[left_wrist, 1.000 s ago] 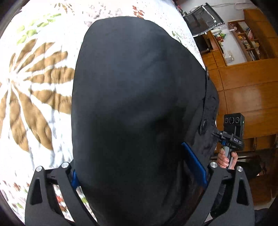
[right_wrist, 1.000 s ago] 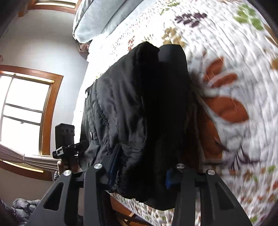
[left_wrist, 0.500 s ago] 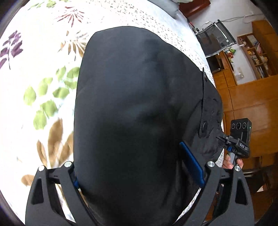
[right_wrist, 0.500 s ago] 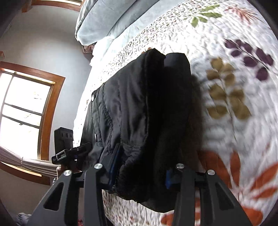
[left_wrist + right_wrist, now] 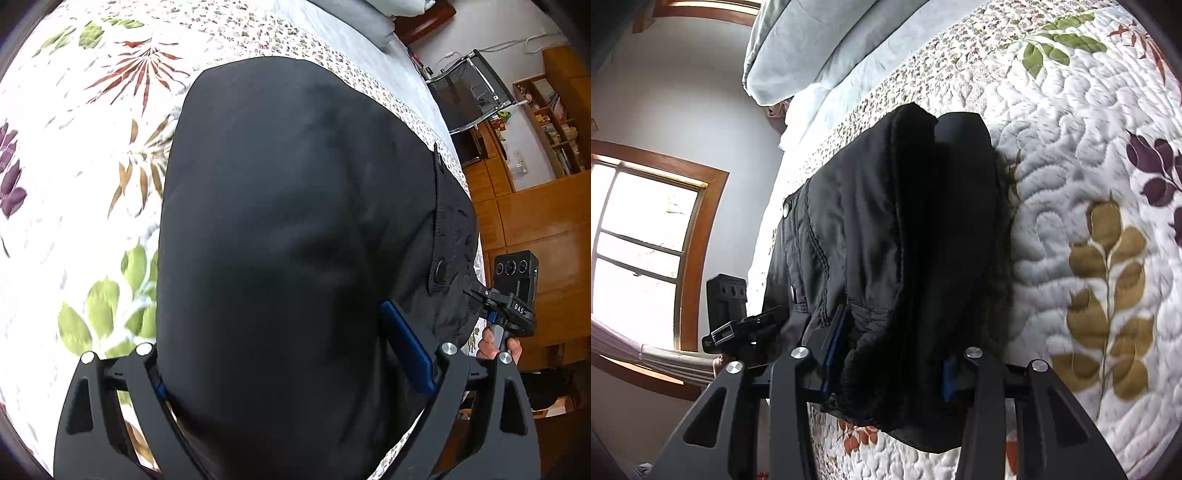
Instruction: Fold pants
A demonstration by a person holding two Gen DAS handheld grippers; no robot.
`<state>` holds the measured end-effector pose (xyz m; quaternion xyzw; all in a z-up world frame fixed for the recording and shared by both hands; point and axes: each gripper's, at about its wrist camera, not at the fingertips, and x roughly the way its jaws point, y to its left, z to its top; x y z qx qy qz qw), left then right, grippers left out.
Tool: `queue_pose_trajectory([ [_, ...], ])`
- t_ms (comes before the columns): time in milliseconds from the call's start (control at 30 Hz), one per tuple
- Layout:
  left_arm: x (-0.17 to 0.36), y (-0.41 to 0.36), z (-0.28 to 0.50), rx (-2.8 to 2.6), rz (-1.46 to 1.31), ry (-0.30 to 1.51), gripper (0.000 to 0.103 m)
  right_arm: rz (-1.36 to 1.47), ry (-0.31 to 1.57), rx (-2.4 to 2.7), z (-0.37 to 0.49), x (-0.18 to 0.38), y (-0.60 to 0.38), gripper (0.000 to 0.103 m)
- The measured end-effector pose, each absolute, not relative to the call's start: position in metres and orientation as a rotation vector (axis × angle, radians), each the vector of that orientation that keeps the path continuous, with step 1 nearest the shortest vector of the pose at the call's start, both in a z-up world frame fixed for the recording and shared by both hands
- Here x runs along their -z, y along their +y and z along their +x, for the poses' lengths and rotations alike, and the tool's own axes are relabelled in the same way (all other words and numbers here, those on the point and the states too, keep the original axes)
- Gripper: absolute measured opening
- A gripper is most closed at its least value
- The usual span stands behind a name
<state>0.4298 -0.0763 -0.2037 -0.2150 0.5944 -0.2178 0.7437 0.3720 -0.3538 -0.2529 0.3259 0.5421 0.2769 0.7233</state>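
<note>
Pants [image 5: 295, 229] — black, thick and slightly shiny — hang bunched between the two grippers above the bed, and they fill most of both wrist views. Under them lies a white quilt [image 5: 74, 177] with printed leaves in green, brown, red and purple; the lower part of the cloth seems to reach the quilt, but I cannot tell if it rests there.

The left gripper [image 5: 295, 369] has the fabric between its blue pads [image 5: 406, 350]. The cloth covers almost all the space between the fingers, so the left pad is nearly hidden; the jaws stand rather wide around a fat bundle and they hold it.

The right gripper [image 5: 890, 354] clamps a folded edge of the pants, with one blue pad on each side of the bundle. Its jaws are partly closed on the thick layers. In this view the waistband side with metal snaps [image 5: 785, 210] is turned toward the window [image 5: 646, 258].

Each camera sees the other gripper at the far edge of the garment, with fingers of a hand [image 5: 487, 341] on its handle.

Beyond the bed there are pale blue pillows [image 5: 798, 48], a wooden cabinet [image 5: 535, 221] and a shelf [image 5: 554, 129] with small things.
</note>
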Motion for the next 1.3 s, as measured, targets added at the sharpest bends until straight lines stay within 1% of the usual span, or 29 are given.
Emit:
queue_pose_trajectory([
  [100,0.205,-0.073,0.433,0.476,-0.464,1.301,0.092,0.726,1.195,-0.615,0.377,0.255,-0.355,0.043],
  [133,0.206,-0.072,0.433,0.478,-0.465,1.300,0.092,0.725,1.192,-0.618,0.376,0.256,-0.357,0.045],
  [200,0.207,-0.064,0.429,0.487,-0.459,1.288,0.094,0.717,1.180,-0.613,0.365,0.258,-0.368,0.052],
  [267,0.205,-0.057,0.424,0.477,-0.444,1.273,0.094,0.707,1.161,-0.599,0.345,0.256,-0.377,0.063],
  [300,0.203,-0.054,0.419,0.464,-0.433,1.263,0.095,0.707,1.150,-0.584,0.341,0.254,-0.380,0.067],
  [333,0.198,-0.050,0.411,0.435,-0.409,1.250,0.096,0.708,1.140,-0.565,0.335,0.252,-0.386,0.076],
  [367,0.196,-0.045,0.407,0.420,-0.396,1.240,0.097,0.703,1.130,-0.539,0.327,0.249,-0.393,0.082],
  [400,0.192,-0.042,0.402,0.400,-0.378,1.225,0.098,0.688,1.122,-0.507,0.318,0.246,-0.399,0.084],
  [500,0.174,-0.027,0.377,0.316,-0.324,1.174,0.098,0.607,1.092,-0.408,0.290,0.227,-0.410,0.084],
  [600,0.155,-0.018,0.353,0.236,-0.271,1.124,0.098,0.463,1.037,-0.255,0.253,0.196,-0.407,0.084],
  [667,0.138,-0.021,0.332,0.218,-0.223,1.074,0.098,0.402,0.983,-0.220,0.232,0.176,-0.396,0.089],
  [733,0.120,-0.028,0.311,0.218,-0.187,1.029,0.098,0.369,0.935,-0.203,0.212,0.157,-0.384,0.091],
  [900,0.084,-0.038,0.269,0.225,-0.151,0.932,0.098,0.301,0.850,-0.197,0.182,0.112,-0.335,0.091],
  [967,0.071,-0.055,0.260,0.224,-0.135,0.898,0.098,0.255,0.824,-0.186,0.170,0.098,-0.318,0.091],
  [1067,0.061,-0.058,0.242,0.222,-0.130,0.858,0.099,0.183,0.787,-0.177,0.164,0.082,-0.294,0.093],
  [1300,0.043,-0.065,0.239,0.212,-0.129,0.832,0.099,0.109,0.748,-0.146,0.162,0.069,-0.267,0.093],
])
